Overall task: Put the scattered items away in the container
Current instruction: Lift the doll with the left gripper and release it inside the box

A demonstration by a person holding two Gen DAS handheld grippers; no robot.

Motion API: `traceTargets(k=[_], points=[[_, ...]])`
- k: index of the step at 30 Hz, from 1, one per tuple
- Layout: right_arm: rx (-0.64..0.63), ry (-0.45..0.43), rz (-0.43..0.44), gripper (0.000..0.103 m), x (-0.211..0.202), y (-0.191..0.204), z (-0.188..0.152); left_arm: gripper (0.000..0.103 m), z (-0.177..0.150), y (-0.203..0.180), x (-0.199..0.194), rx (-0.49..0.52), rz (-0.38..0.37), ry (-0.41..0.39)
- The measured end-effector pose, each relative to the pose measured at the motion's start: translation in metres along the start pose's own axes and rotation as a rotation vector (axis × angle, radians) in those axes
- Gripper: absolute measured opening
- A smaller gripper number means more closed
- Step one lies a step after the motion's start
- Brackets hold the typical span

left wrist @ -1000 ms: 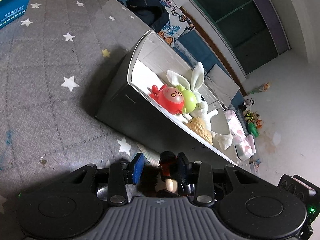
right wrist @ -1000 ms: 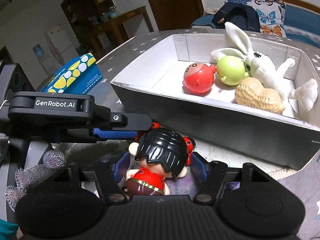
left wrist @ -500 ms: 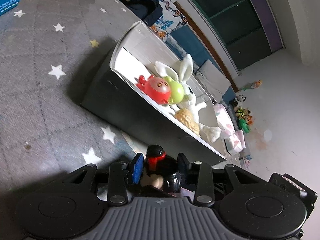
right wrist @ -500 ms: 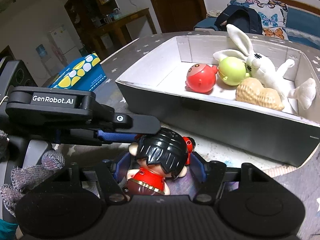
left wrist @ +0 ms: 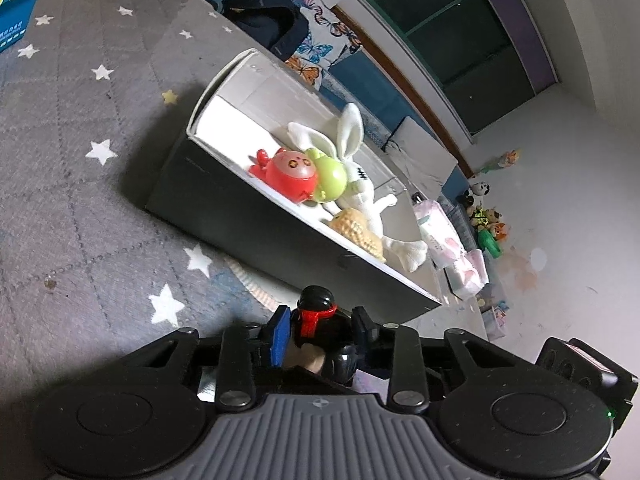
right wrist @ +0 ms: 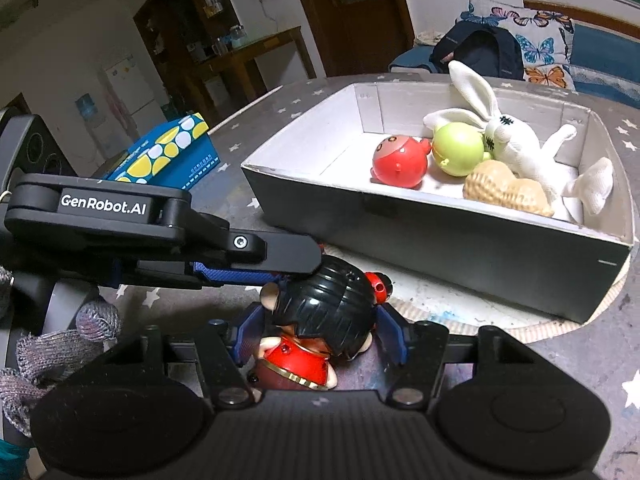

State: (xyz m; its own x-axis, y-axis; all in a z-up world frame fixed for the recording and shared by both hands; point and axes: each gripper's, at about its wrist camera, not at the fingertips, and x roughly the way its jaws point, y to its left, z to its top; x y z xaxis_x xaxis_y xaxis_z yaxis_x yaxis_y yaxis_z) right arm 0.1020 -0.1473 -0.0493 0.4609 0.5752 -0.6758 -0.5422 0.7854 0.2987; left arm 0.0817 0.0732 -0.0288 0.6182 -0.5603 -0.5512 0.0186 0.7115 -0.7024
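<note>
A doll with black hair and a red dress (right wrist: 320,320) is held between the jaws of both grippers. My left gripper (left wrist: 320,330) is shut on the doll's head (left wrist: 316,312), reaching in from the left in the right wrist view (right wrist: 256,256). My right gripper (right wrist: 320,332) is closed around the doll's body. The grey box with white inside (right wrist: 440,236) stands just ahead on the starred mat. It holds a red round toy (right wrist: 400,162), a green round toy (right wrist: 458,148), a white plush rabbit (right wrist: 516,140) and a tan peanut toy (right wrist: 504,194).
A blue box with yellow and white spots (right wrist: 168,156) lies on the mat to the left. A dark backpack (right wrist: 476,48) and butterfly cushions sit behind the box. Tissue packs (left wrist: 448,240) and small toys lie on the floor beyond the mat.
Both grippers have risen with the doll. The box sits lower and farther in both views. The doll's head has turned between the left jaws.
</note>
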Motion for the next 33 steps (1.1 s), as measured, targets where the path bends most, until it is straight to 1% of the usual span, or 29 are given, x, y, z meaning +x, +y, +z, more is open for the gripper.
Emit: traceTargets(k=[6, 12, 19, 24, 28, 33], points=[[-0.015, -0.038, 0.0, 0.061, -0.016, 0.002, 0.005, 0.032, 0.002, -0.02, -0.008, 0.038, -0.023, -0.032], [-0.038, -0.098, -0.012, 0.061, -0.038, -0.001, 0.02, 0.032, 0.013, -0.045, -0.013, 0.09, -0.058, -0.067], [-0.086, -0.172, -0.046, 0.061, -0.053, -0.008, 0.055, 0.032, 0.043, -0.072, -0.011, 0.139, -0.101, -0.119], [-0.13, -0.207, -0.083, 0.061, -0.047, -0.017, 0.085, 0.032, 0.069, -0.081, 0.002, 0.158, -0.115, -0.159], [-0.144, -0.181, -0.105, 0.061, -0.03, -0.03, 0.102, 0.032, 0.086, -0.074, 0.025, 0.14, -0.118, -0.15], [-0.181, -0.126, -0.126, 0.061, -0.003, -0.04, 0.109, 0.032, 0.094, -0.057, 0.052, 0.12, -0.101, -0.125]])
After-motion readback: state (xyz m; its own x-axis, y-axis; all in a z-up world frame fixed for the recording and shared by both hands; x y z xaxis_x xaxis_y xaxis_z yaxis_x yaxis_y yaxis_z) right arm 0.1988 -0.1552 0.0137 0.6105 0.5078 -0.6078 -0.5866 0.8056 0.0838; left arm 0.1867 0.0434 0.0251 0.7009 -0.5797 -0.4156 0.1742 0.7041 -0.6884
